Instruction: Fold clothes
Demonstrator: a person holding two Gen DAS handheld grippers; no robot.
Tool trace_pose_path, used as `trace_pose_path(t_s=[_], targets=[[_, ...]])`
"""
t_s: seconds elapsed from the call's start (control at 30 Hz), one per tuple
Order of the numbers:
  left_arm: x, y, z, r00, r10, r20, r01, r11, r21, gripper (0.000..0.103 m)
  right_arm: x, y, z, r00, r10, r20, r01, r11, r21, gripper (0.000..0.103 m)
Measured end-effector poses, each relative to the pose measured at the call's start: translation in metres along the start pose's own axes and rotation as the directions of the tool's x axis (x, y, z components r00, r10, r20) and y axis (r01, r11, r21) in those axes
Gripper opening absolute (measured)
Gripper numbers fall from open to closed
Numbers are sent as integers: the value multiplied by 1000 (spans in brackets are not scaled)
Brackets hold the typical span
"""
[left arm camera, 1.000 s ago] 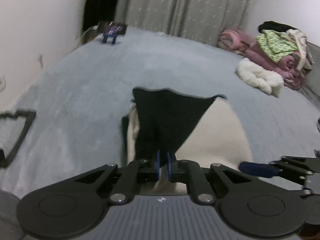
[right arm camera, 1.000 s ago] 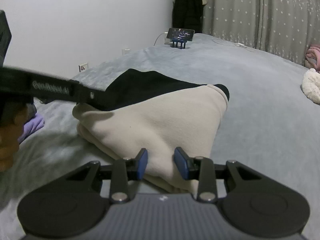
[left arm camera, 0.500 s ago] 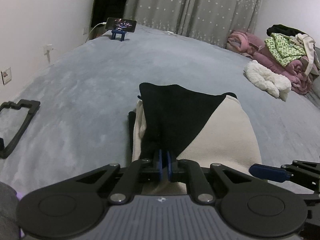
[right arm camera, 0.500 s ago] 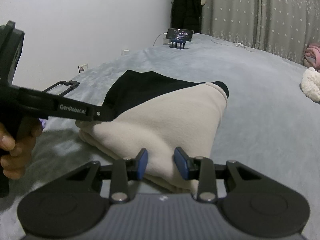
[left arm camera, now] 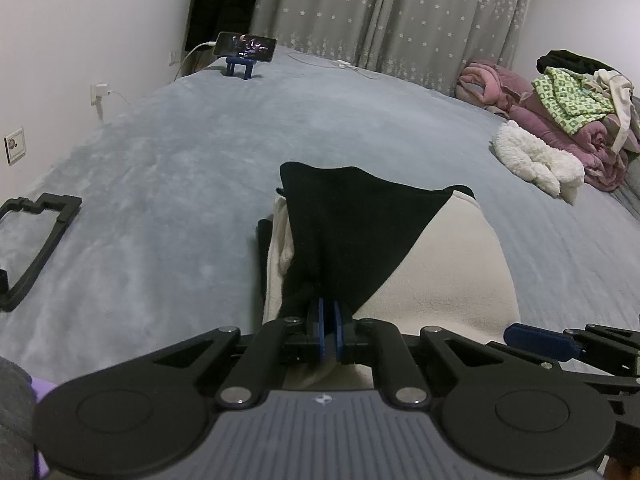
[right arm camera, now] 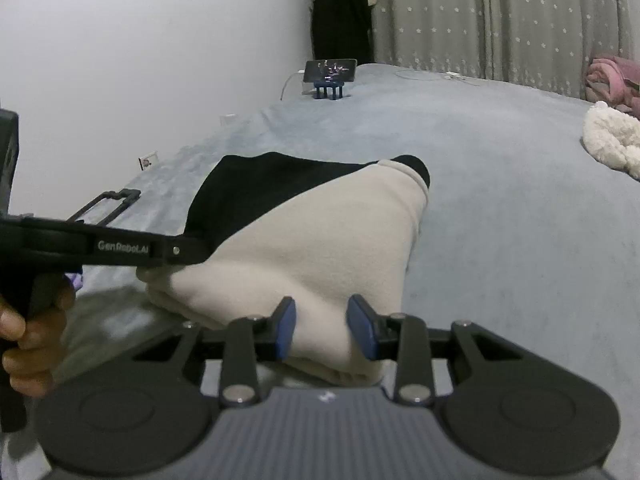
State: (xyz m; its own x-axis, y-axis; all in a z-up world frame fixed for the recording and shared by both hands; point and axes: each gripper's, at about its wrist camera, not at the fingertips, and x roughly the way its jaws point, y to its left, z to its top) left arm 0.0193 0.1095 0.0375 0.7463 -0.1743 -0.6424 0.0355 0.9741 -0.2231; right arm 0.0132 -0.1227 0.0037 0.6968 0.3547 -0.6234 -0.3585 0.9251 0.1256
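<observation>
Garment [left arm camera: 432, 276], cream and black, folded into a thick bundle, lies mid-bed on the grey blanket [left arm camera: 200, 168], near the front edge. A clothes pile [left arm camera: 568, 112] and a white fluffy item [left arm camera: 536, 160] sit well apart at the far right; a phone on a stand [left arm camera: 245, 46] is at the far end. A black frame [left arm camera: 36, 236] lies off to the left.

Step in hand looks like carrying the near edge over for another fold. To do it well: lift both corners together, keep the edge level, lay it flat without dragging the layers beneath.

Left gripper [left arm camera: 328, 334] is clenched on the black corner of the garment. Right gripper [right arm camera: 326, 334] grasps the thick cream corner, pads pressing the cloth between them.
</observation>
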Motion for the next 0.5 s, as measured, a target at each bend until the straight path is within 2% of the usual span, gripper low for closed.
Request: trace_pose_path(t_s=[0.23, 0.4, 0.5], targets=[[-2, 2, 4, 1000, -6, 0, 6, 1000, -6, 10, 2, -2, -2, 1000, 4, -9, -4, 1000, 15, 30], [-10, -10, 6, 998, 29, 50, -33, 996, 86, 10, 3, -4, -3, 1000, 7, -14, -7, 1000, 25, 30], [-7, -6, 7, 999, 25, 37, -27, 998, 62, 10, 3, -2, -3, 1000, 7, -14, -6, 1000, 27, 30]])
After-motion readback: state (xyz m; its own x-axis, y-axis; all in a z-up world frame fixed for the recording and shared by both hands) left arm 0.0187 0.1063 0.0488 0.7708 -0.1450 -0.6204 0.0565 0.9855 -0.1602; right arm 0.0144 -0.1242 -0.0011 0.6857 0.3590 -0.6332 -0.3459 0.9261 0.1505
